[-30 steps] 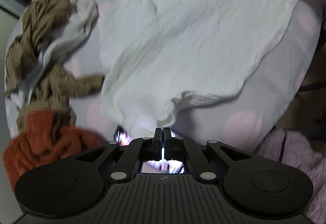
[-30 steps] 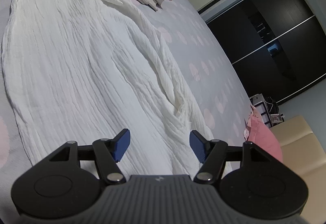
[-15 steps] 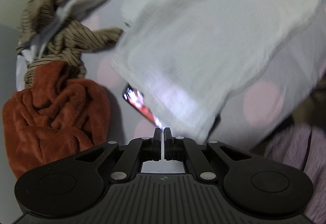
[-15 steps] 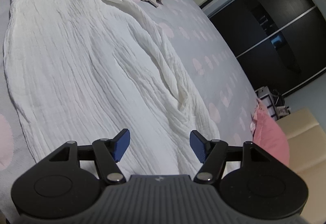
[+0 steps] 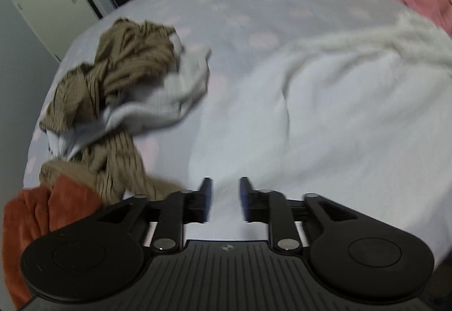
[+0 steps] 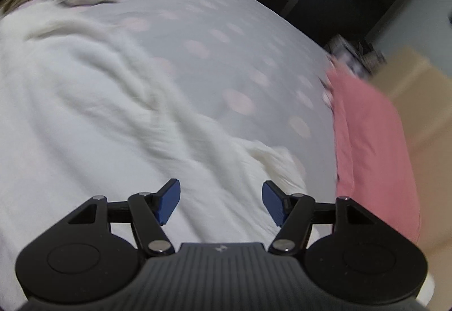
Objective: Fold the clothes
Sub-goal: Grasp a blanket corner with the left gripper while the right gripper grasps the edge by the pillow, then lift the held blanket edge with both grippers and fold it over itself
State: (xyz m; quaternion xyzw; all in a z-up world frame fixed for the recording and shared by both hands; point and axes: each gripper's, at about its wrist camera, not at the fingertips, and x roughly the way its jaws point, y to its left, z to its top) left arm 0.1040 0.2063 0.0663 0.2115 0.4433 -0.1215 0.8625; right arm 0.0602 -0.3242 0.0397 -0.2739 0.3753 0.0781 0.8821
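Left wrist: left gripper (image 5: 225, 199) jaws opening, nothing between, above white garment (image 5: 325, 118) spread on dotted bedsheet (image 5: 254, 8); brown striped clothes (image 5: 124, 67) piled left.
Right wrist: right gripper (image 6: 221, 203) jaws wide apart, empty, over same white garment (image 6: 84, 113); pink pillow (image 6: 370, 147) at right.

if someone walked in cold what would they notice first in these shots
A big white garment lies spread over the polka-dot bed sheet, filling the middle of both views. A crumpled heap of brown striped clothes sits to its left in the left wrist view, with a rust-orange fleece by the near edge. A pink pillow lies at the right in the right wrist view.
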